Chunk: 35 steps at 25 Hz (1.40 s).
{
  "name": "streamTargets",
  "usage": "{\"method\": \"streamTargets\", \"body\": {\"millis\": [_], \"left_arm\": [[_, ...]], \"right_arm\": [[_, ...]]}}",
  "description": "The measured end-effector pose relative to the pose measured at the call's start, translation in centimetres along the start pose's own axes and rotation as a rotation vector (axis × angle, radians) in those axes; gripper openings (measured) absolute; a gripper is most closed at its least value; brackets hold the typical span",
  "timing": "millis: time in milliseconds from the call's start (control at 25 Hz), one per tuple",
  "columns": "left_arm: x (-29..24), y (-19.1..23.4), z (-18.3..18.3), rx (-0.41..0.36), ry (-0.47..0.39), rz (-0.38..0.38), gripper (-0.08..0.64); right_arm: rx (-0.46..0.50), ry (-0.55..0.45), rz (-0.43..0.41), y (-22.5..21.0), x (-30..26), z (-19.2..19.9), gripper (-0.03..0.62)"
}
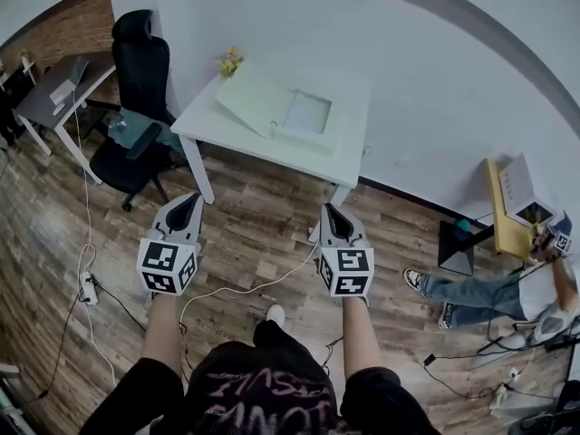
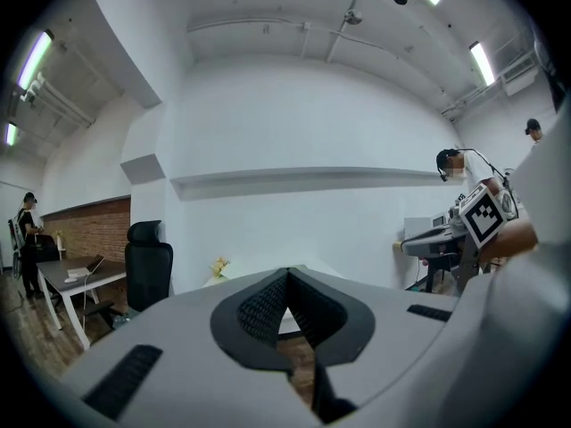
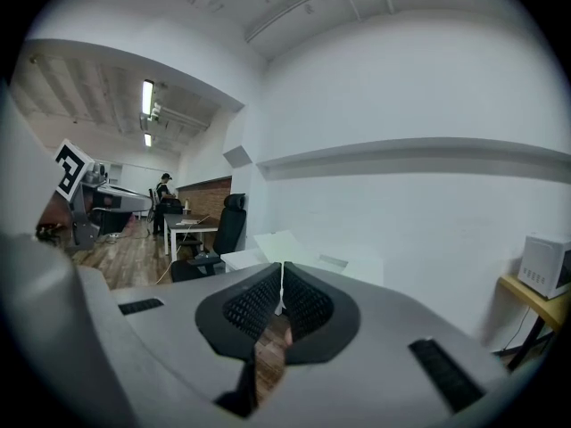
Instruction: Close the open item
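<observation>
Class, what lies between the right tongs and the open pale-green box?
Head view: brown wood-plank floor, then bare white tabletop before the open pale-green box.

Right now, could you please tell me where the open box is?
In the head view, the open box lies on the white table straight ahead, just right of the yellow flowers, with the black office chair off the table's left end.

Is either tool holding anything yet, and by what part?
Nothing held: left tool and right tool are both shut and empty, away from the pale green open box.
</observation>
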State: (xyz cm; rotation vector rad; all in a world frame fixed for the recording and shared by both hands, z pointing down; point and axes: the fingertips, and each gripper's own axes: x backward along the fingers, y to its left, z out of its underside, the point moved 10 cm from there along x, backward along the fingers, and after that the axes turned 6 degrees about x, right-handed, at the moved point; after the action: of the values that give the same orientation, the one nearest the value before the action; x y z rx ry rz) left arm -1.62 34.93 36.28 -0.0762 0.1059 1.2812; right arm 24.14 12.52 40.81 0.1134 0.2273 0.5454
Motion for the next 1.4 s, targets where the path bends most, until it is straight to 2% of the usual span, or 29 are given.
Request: {"method": "streamTargets", "body": {"millis": [280, 520, 880, 1080, 1400], "left_arm": [[-7.3, 0.4, -1.4, 0.007, 0.007, -0.033, 0.014], [-10.7, 0.8, -2.1, -0.001, -0.003, -0.061, 0.014], [-13.8, 2.5, -2.5, 0.013, -0.025, -0.094, 0.014], [-16.5, 4.3, -2.2, 0.023, -0.033, -0.105, 0.014], [-23.4, 8.2, -1.7, 0.025, -0.022, -0.07, 0.014]], "right_arm": [[-0.028, 0.007, -0.013, -4.7, -6.6, -0.9, 0.026], [-0.016, -0.007, -0.024, -7.0, -10.2, -1.1, 0.026], [-0.023, -0.01, -0.046, -8.6, -14.4, -0.5, 0.026], [0.012, -0.002, -0.049, -8.7, -17.5, -0.3, 0.026], [0.009, 0.005, -0.031, -9.7, -24.0, -0.5, 0.026]]}}
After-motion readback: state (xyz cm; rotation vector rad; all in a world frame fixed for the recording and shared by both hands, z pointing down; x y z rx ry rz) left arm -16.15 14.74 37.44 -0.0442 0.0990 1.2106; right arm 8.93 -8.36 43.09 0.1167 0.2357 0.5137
